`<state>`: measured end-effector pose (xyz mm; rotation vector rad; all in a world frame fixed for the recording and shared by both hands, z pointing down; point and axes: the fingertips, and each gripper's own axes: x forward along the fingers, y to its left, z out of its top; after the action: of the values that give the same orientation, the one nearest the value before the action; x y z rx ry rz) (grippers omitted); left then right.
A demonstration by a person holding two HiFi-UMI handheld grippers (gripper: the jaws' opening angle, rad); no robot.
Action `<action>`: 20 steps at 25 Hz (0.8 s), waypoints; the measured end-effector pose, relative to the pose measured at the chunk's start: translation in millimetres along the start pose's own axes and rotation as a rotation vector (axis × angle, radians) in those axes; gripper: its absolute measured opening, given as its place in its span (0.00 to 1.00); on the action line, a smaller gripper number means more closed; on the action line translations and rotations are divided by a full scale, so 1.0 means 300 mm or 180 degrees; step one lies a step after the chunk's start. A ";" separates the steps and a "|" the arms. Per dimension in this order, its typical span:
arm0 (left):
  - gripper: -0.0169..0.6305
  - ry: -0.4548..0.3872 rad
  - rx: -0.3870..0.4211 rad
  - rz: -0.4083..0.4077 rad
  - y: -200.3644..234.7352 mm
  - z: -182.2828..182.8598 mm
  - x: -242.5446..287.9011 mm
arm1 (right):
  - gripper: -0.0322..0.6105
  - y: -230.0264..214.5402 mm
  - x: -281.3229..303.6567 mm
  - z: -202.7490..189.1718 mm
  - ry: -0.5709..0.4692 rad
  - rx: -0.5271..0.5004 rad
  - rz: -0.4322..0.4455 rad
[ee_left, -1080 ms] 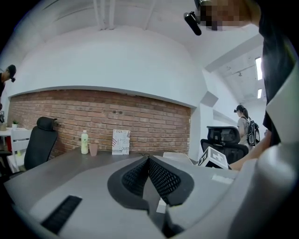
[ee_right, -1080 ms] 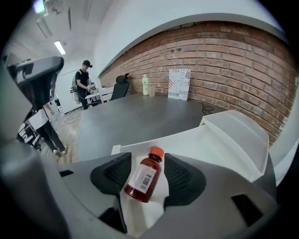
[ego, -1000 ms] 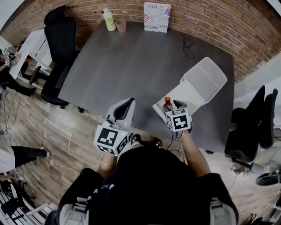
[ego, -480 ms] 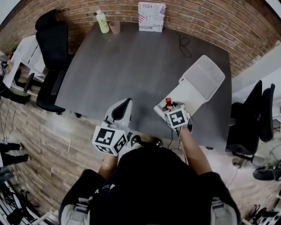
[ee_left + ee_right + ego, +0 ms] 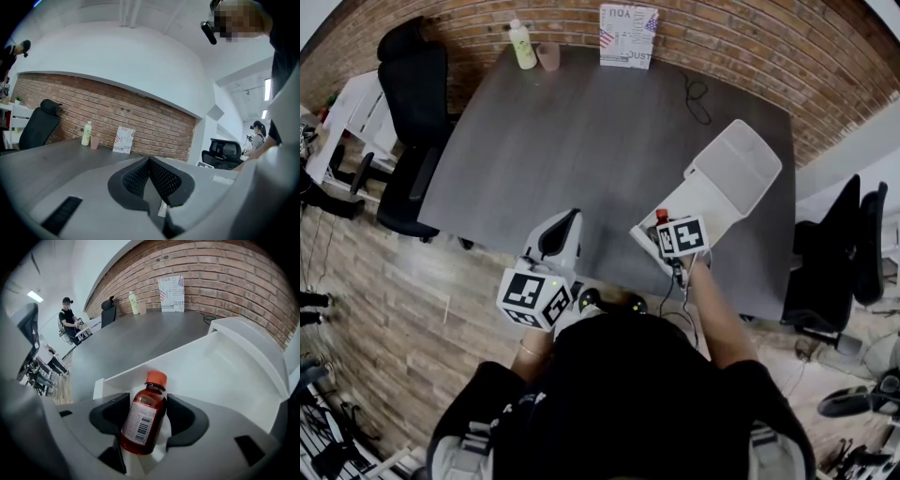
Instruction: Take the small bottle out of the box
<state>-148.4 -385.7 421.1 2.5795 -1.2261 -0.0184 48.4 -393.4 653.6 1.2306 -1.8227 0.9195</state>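
A small red bottle (image 5: 143,420) with an orange cap and a white barcode label lies tilted in the near end of the open white box (image 5: 220,376). My right gripper (image 5: 142,409) reaches into the box; its jaws are opening, with the bottle between the dark pads (image 5: 183,420). In the head view only the bottle's cap (image 5: 661,217) shows beside the right gripper (image 5: 668,230), at the box's (image 5: 712,202) near end. My left gripper (image 5: 565,225) hangs at the table's front edge, left of the box, its pads (image 5: 161,178) meeting with nothing between them.
The grey table (image 5: 581,141) carries a green bottle (image 5: 523,44), a pink cup (image 5: 549,56) and a printed card (image 5: 628,36) along its far edge by the brick wall. A thin cable (image 5: 698,98) lies behind the box's raised lid (image 5: 741,164). Black office chairs (image 5: 412,122) stand left and right (image 5: 834,272).
The right gripper has moved a little farther over the box's near end, toward the bottle. The left gripper has kept its place.
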 end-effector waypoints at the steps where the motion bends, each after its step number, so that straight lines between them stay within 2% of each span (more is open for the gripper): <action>1: 0.02 -0.0001 -0.0009 0.0012 0.004 -0.004 -0.001 | 0.44 -0.003 0.006 0.000 0.0020 0.0019 -0.0008; 5: 0.02 0.0011 -0.0040 0.0044 0.012 -0.020 -0.009 | 0.43 -0.008 0.017 0.001 0.0077 0.0082 -0.0113; 14: 0.02 0.0023 -0.0033 0.0042 -0.009 -0.014 -0.018 | 0.42 -0.027 0.002 0.021 -0.0163 0.0210 -0.0222; 17: 0.02 0.0034 -0.0038 0.0069 0.002 -0.013 -0.028 | 0.42 -0.015 -0.035 0.038 -0.0377 0.0317 -0.0169; 20: 0.02 0.0019 0.0009 0.0043 -0.004 -0.007 -0.023 | 0.42 -0.009 -0.095 0.084 -0.0774 0.0410 -0.0108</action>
<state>-151.6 -379.2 421.9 2.5718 -1.2422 -0.0063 54.1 -403.9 617.5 1.5046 -1.9474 0.9124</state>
